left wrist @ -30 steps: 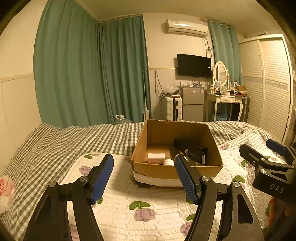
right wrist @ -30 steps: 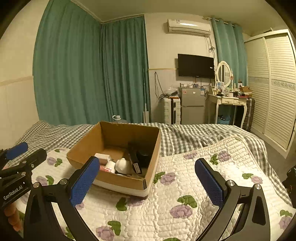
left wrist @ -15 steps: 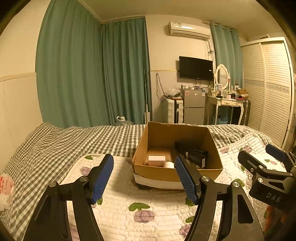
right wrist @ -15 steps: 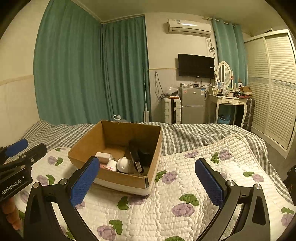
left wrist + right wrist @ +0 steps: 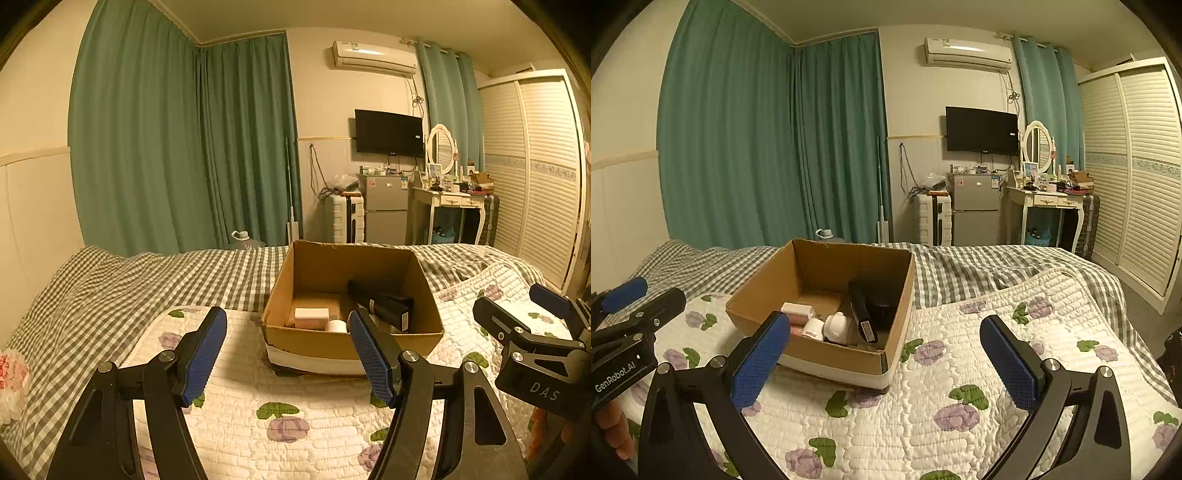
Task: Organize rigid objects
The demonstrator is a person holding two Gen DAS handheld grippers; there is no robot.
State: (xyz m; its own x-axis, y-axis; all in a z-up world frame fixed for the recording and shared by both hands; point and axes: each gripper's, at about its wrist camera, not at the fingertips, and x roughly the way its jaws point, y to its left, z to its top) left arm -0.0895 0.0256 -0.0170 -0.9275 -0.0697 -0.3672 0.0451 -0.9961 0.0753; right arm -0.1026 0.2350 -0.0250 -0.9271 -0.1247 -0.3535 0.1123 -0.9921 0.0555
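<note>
Cardboard box (image 5: 827, 291) on the bed (image 5: 960, 369) already held several items, both grippers' jaws gaped empty, and nothing loose lay outside, so the sorting looked nearly done.

Lower right of the left wrist view, white letters "DAS" read across the black body of the right tool (image 5: 550, 299). Lower left of the right wrist view, "GenRobot.AI" runs along the left tool (image 5: 631, 297). The labels inside the cardboard box (image 5: 897, 295) are too small to read.
</note>
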